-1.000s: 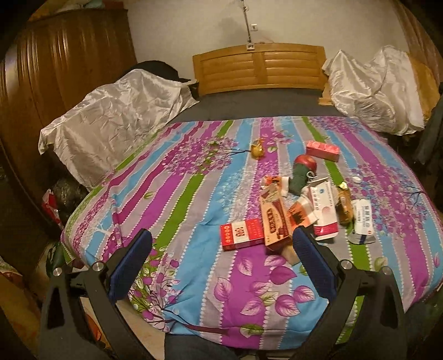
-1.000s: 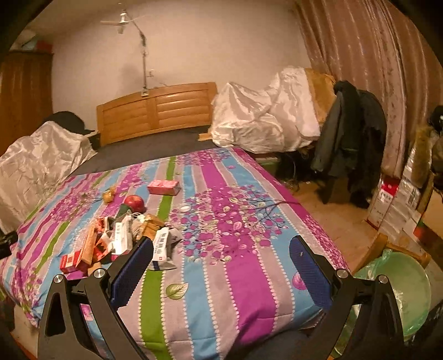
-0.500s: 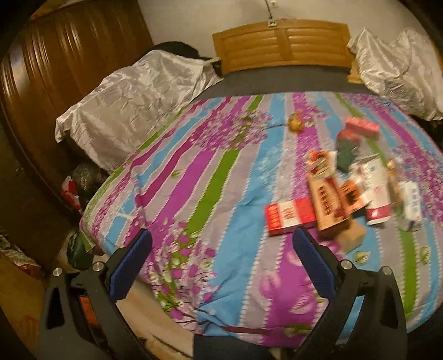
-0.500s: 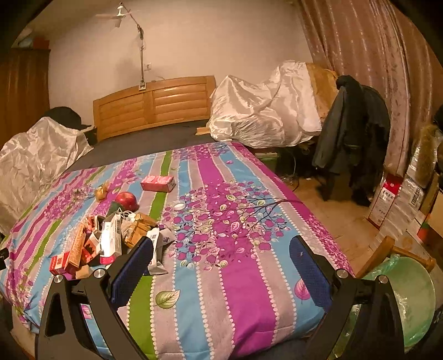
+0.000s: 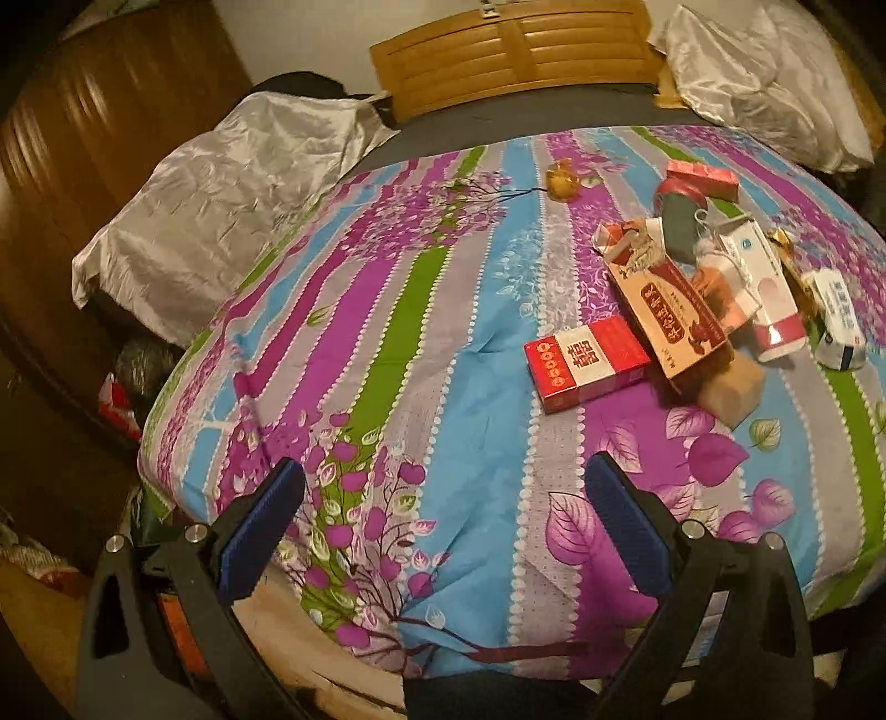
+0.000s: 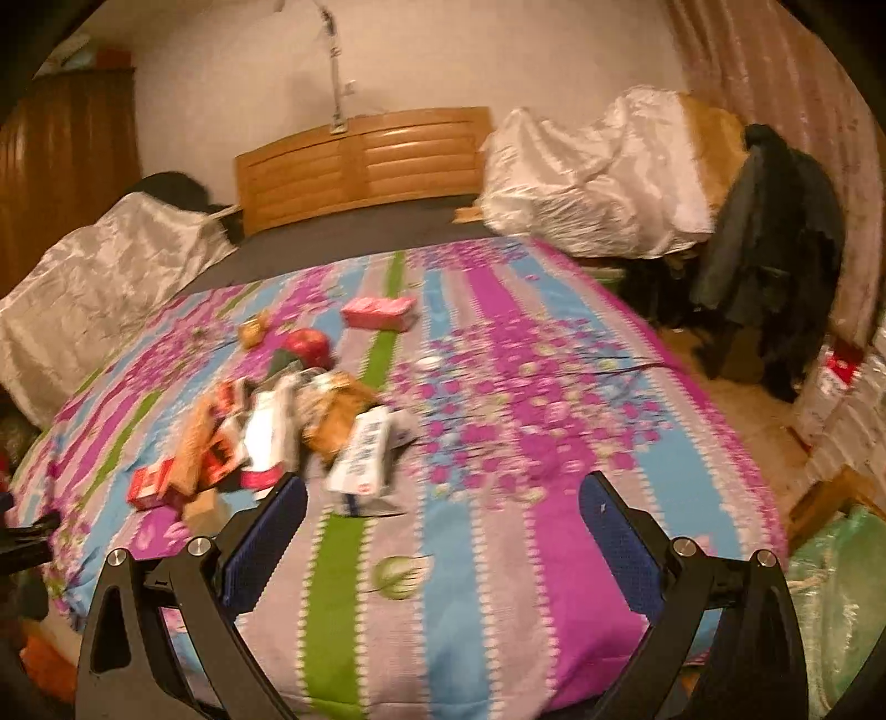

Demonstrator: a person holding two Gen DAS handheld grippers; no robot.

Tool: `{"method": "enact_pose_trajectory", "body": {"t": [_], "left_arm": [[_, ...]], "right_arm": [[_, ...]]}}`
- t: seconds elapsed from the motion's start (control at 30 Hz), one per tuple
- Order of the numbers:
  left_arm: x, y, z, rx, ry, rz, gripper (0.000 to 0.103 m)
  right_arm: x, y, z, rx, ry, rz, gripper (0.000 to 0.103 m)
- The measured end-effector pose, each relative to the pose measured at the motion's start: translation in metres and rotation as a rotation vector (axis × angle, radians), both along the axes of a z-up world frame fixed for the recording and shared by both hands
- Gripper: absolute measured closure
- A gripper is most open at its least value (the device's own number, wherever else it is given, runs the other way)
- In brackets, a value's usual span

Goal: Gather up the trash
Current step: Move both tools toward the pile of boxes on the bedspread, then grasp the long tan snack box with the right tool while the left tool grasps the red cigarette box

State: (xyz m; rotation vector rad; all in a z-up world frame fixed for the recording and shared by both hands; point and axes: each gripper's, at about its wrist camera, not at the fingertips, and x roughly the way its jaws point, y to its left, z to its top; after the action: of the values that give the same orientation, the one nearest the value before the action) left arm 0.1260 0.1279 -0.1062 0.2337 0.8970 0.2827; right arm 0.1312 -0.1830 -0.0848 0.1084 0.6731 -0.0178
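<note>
Two grippers, left (image 5: 443, 498) and right (image 6: 443, 515), both spread, empty, above bed (image 5: 454, 387); trash pile (image 5: 692, 293) ahead.

Bed (image 5: 421, 343) w/ striped flowery cover, wooden headboard (image 5: 520, 50) at far end. Trash heaped toward one side: red box (image 5: 587, 363) nearest the foot, long brown carton (image 5: 667, 310) touching it, tan block (image 5: 731, 387) just beside. White cartons (image 5: 767, 288) further over, pink box (image 5: 703, 177) near the far edge of the pile, small yellowish thing (image 5: 562, 177) apart from the rest. Right view too blurred for more
</note>
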Motion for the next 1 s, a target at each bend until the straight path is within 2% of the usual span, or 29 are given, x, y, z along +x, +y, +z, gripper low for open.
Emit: {"method": "enact_pose_trajectory", "body": {"t": [0.27, 0.4, 0.57, 0.63, 0.7, 0.87, 0.9, 0.93, 0.97, 1.0], "left_arm": [[-0.005, 0.015, -0.018, -0.023, 0.0, 0.008, 0.005], [-0.013, 0.03, -0.027, -0.044, 0.004, 0.048, 0.005], [-0.027, 0.058, -0.041, -0.096, 0.017, 0.131, 0.005], [-0.031, 0.067, -0.046, -0.122, 0.021, 0.153, 0.005], [-0.032, 0.071, -0.05, -0.133, 0.027, 0.158, 0.005], [-0.033, 0.079, -0.059, -0.136, 0.04, 0.134, 0.005], [-0.033, 0.082, -0.06, -0.134, 0.037, 0.127, 0.005], [-0.033, 0.084, -0.06, -0.134, 0.034, 0.12, 0.005], [-0.032, 0.085, -0.059, -0.135, 0.032, 0.117, 0.005], [-0.031, 0.087, -0.058, -0.136, 0.027, 0.11, 0.005]], "right_arm": [[0.031, 0.075, -0.01, -0.01, 0.033, 0.209, 0.009], [0.059, 0.137, -0.011, -0.065, 0.037, 0.367, 0.011], [0.098, 0.211, -0.021, -0.134, 0.053, 0.474, 0.012], [0.113, 0.242, -0.034, -0.2, 0.078, 0.499, 0.012], [0.13, 0.272, -0.053, -0.31, 0.105, 0.495, 0.011], [0.15, 0.317, -0.104, -0.532, 0.187, 0.465, 0.012], [0.152, 0.32, -0.113, -0.555, 0.208, 0.468, 0.014], [0.152, 0.318, -0.12, -0.564, 0.225, 0.473, 0.022], [0.152, 0.315, -0.125, -0.56, 0.252, 0.479, 0.052], [0.153, 0.312, -0.127, -0.536, 0.283, 0.48, 0.072]]}}
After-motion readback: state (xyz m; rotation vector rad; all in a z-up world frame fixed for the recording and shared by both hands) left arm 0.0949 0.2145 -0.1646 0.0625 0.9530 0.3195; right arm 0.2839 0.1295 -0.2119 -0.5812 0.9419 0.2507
